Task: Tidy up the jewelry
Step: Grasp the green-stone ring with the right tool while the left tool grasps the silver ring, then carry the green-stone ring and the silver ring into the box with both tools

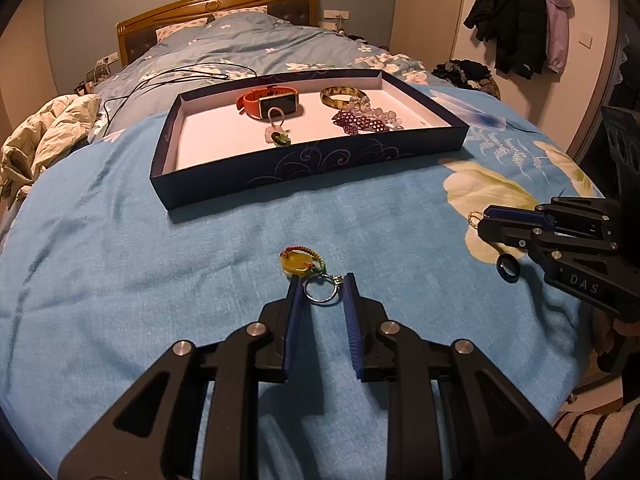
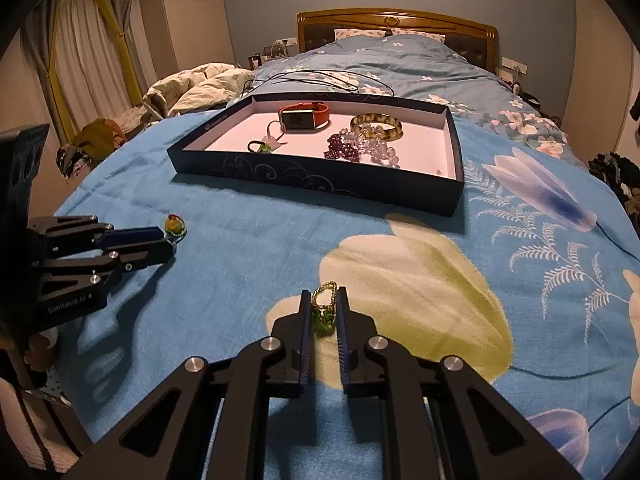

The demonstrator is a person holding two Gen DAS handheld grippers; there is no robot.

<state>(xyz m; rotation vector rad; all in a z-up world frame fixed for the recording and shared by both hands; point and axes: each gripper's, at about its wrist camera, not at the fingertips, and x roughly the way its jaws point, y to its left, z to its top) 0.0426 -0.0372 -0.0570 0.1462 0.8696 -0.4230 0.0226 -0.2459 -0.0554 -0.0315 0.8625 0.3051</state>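
1. Nearest your left wrist camera: the left gripper [image 1: 321, 280] sits low over the blue floral blanket [image 1: 160, 240], its blue pads a moderate gap apart. A silver ring [image 1: 321, 289] lies between the tips, and neither pad appears to touch it, so nothing is held on this side.
2. Just beyond the silver ring, touching it or nearly so, lies a yellow pendant with a red-green cord [image 1: 298, 263].
3. Right wrist view: the right gripper [image 2: 325, 300] stands with its pads narrowed around a green beaded ring [image 2: 323, 308]. Contact looks close on both sides, but you cannot tell whether the pads are actually pressing it.
4. In the left view a dark blue ring [image 1: 508, 267] lies on the blanket just beside the right gripper.
5. The navy tray [image 1: 304, 160] sits further up the bed, well apart from both grippers. It holds an orange-strapped watch [image 1: 268, 101], an amber bangle [image 1: 344, 97], purple and clear bead bracelets [image 1: 366, 120] and a small green charm [image 1: 278, 136].
6. Judgement: you are at the pick stage for two loose rings at once; several pieces are already in the tray and four are still on the blanket.
7. Next move calls for closing squarely on each band without pushing it into the soft blanket, then lifting clear of the tray wall.
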